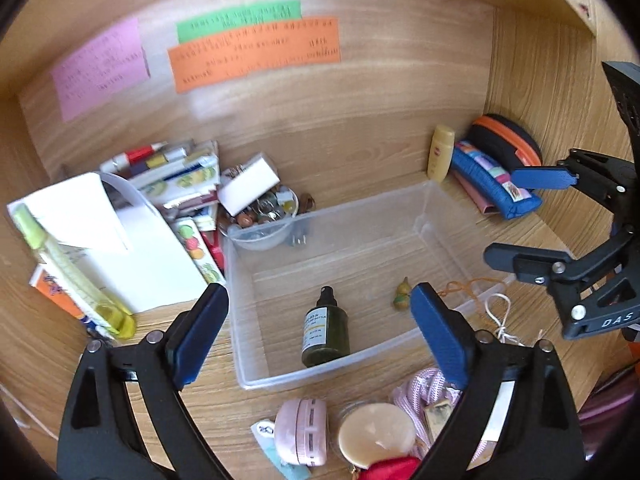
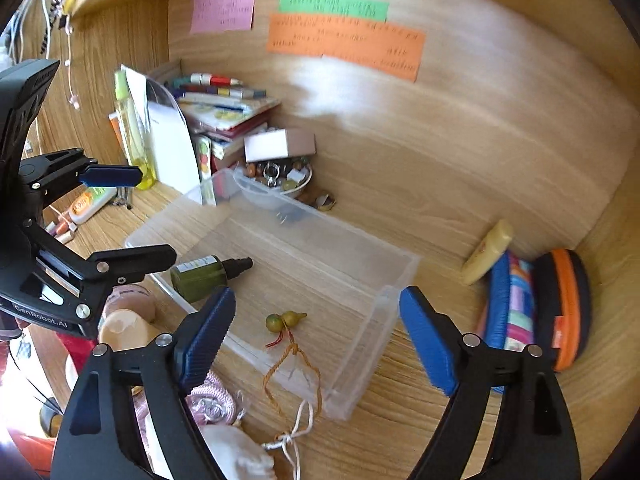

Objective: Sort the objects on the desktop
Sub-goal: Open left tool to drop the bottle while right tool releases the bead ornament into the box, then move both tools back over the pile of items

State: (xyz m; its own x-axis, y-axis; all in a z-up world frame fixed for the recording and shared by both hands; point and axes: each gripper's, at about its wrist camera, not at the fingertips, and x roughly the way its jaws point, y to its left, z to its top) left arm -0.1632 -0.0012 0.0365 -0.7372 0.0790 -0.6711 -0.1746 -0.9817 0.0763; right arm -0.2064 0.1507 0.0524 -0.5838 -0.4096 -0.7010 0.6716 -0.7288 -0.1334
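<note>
- Left gripper: jaws spread wide, nothing between them, low centre of frame above the clear bin.
- Right gripper: likewise agape and empty.
- Green spray bottle: lies in the bin, lower centre; judged light, rigid, slick; grasp across the body.
- Gourd charm: inside the bin, cord trailing over the rim; judged small, light; take the gourd itself.

Clear glossy plastic bin; wood-grain desk.
</note>
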